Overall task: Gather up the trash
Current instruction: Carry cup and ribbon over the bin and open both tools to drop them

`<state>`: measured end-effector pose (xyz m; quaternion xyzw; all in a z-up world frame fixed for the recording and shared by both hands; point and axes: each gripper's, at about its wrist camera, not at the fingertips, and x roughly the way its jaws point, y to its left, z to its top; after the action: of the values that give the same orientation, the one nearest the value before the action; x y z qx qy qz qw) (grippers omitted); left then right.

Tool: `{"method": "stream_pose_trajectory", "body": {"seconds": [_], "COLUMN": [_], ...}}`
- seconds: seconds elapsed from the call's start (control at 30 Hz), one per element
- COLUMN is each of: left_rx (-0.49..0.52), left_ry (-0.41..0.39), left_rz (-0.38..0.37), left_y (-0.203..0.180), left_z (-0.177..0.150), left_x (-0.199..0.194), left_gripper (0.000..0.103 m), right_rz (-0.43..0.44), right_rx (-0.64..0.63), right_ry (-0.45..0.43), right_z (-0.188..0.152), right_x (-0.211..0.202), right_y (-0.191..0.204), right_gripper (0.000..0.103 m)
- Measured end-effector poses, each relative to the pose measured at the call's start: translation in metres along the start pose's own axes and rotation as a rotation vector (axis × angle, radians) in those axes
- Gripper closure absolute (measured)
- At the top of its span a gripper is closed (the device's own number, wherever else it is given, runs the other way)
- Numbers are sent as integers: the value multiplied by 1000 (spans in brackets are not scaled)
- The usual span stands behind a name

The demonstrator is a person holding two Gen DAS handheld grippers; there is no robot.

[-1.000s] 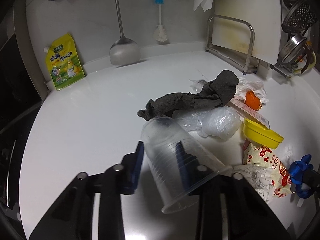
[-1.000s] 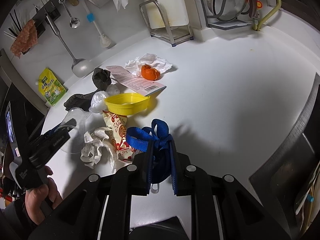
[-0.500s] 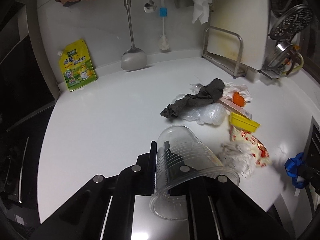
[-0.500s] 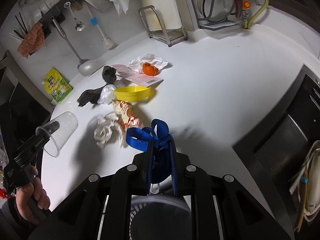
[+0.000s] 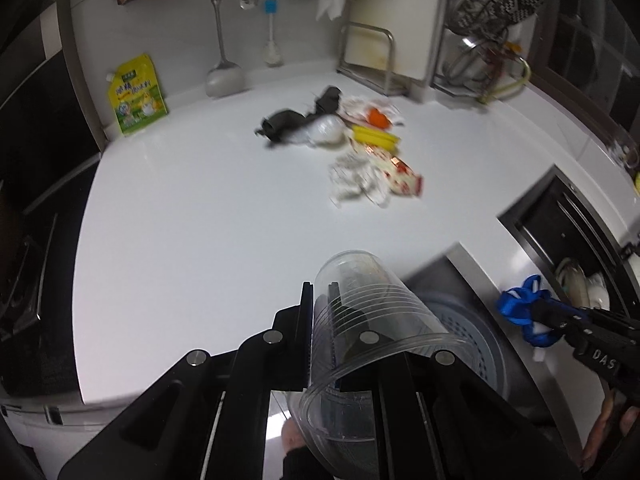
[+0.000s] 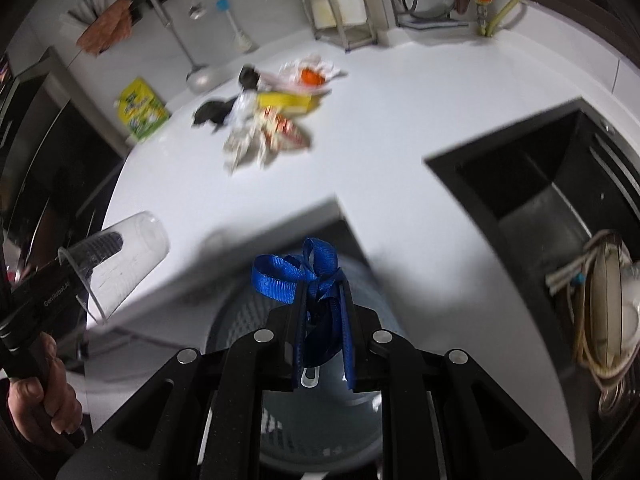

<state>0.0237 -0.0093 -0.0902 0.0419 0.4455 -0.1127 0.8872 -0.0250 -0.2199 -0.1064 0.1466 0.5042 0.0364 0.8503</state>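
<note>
My left gripper (image 5: 320, 312) is shut on the wall of a clear plastic cup (image 5: 360, 312), held tilted over the counter's front edge; the cup also shows in the right wrist view (image 6: 120, 260). My right gripper (image 6: 322, 300) is shut on a blue ribbon strap (image 6: 296, 272), which also shows in the left wrist view (image 5: 520, 312). Both hang above a grey perforated bin (image 6: 248, 312) below the counter, also in the left wrist view (image 5: 468, 320). A trash pile stays on the white counter (image 5: 200, 220): crumpled paper (image 5: 356, 184), a red snack wrapper (image 5: 400, 172), a yellow lid (image 5: 376, 136), a dark rag (image 5: 288, 120).
A yellow pouch (image 5: 136, 96) leans on the back wall beside a hanging spatula (image 5: 222, 76). A dish rack (image 5: 376, 60) stands at the back right. A dark sink (image 6: 540, 200) with dishes (image 6: 604, 320) lies to the right.
Both grippers have pulled back from the trash pile toward the counter's front edge, carrying the cup and the strap. The bin has come into view beneath them.
</note>
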Motion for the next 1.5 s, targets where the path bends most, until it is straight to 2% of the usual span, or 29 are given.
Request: {"method": "stream_pose_trajectory", "body": {"seconds": [0.2, 0.37, 0.73, 0.97, 1.07, 1.2, 1.27, 1.33, 1.4, 1.5], "left_rx": [19, 19, 20, 7, 2, -4, -8, -13, -21, -25], "left_ry": [67, 117, 180, 221, 228, 234, 235, 235, 231, 224], "left_rz": [-55, -75, -59, -46, -43, -33, -30, -19, -11, -7], "left_y": [-28, -45, -54, -51, -50, -49, -48, -47, -45, -43], "left_z": [-37, -65, -87, -94, -97, -98, -99, -101, -101, -102], "left_x": [1, 10, 29, 38, 39, 39, 38, 38, 37, 35], "left_gripper": [95, 95, 95, 95, 95, 94, 89, 69, 53, 51], "right_rz": [21, 23, 29, 36, 34, 37, 35, 36, 37, 40], "right_rx": [-4, -3, -27, -31, -36, -43, -48, -49, -47, -44], "right_ry": [61, 97, 176, 202, 211, 209, 201, 198, 196, 191], "right_z": [-47, -65, -91, -93, -90, -90, -89, -89, -89, -89], "right_x": [0, 9, 38, 46, 49, 47, 46, 45, 45, 43], "right_y": [-5, -9, -12, -14, -14, -15, -15, -15, -16, -18], "right_gripper": [88, 88, 88, 88, 85, 73, 68, 67, 66, 66]}}
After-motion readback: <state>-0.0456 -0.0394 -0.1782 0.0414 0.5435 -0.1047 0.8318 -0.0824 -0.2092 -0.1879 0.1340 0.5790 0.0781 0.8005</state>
